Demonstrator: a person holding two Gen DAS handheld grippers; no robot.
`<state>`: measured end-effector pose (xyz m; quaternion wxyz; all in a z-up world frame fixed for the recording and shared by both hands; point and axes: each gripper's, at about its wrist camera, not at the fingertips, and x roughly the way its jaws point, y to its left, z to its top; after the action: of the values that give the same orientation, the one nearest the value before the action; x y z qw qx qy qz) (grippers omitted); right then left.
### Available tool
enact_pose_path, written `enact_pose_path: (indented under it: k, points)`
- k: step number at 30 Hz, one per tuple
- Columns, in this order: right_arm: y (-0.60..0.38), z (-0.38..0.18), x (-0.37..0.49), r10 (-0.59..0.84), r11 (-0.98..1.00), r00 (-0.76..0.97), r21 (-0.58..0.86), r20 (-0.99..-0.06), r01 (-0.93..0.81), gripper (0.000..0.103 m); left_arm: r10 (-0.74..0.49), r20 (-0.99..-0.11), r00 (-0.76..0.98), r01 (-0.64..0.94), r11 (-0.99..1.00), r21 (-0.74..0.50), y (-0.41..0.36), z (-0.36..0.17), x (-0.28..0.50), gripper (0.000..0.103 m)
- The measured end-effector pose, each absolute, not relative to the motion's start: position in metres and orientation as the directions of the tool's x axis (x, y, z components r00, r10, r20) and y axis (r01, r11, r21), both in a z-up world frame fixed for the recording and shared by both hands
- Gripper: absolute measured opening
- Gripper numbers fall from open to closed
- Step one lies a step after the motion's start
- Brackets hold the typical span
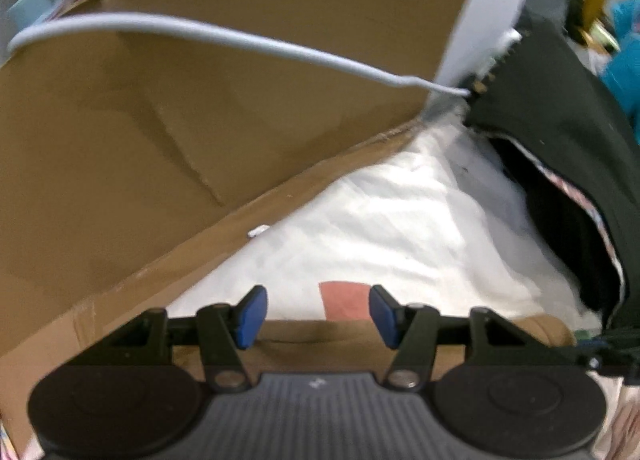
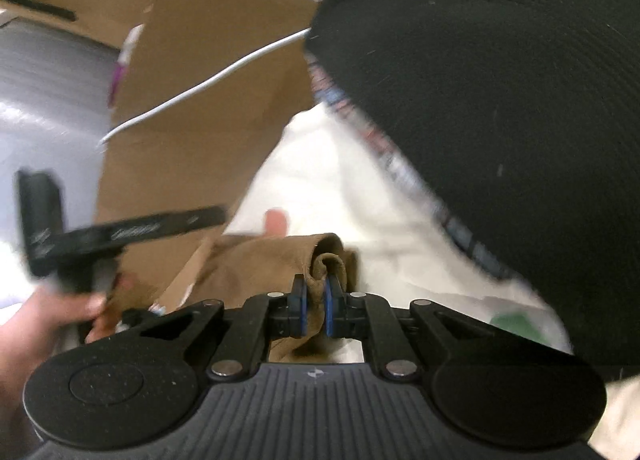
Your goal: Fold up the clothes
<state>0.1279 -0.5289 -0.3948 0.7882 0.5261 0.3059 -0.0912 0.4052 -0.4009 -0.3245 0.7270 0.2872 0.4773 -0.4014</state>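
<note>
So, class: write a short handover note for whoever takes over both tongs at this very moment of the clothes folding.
Right tongs: shut on a bunched edge of the tan garment.
Left tongs: open, nothing between the pads, hovering over the near edge of that garment, by the white cloth.
Black garment lies on the right, cardboard box on the left.
Done: one edge gripped.
Left: probably grip a second edge with the left tongs, then lift, spread and fold.

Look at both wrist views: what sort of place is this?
Probably a cluttered room at home, perhaps a bedroom or storage corner. An opened cardboard box stands beside rumpled white fabric, with a black garment and a tan garment piled there.
</note>
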Motion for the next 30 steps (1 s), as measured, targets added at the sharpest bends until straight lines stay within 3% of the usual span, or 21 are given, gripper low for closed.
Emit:
enact_pose_path:
  k: [8, 23, 30]
  points:
    - [-0.484, -0.392, 0.123, 0.287, 0.447, 0.766, 0.788, -0.575, 0.424, 0.007, -0.289, -0.943, 0.164, 0.922, 0.385, 0.042, -0.412, -0.335, 0.385, 0.065]
    - [-0.476, -0.411, 0.118, 0.281, 0.470, 0.730, 0.752, -0.623, 0.462, 0.007, -0.282, -0.958, 0.044, 0.983, 0.186, -0.010, -0.447, -0.357, 0.328, 0.067]
    - [-0.472, -0.418, 0.117, 0.288, 0.465, 0.716, 0.746, -0.636, 0.477, 0.007, -0.234, -0.972, 0.013, 0.995, 0.096, -0.010, -0.457, -0.379, 0.306, 0.058]
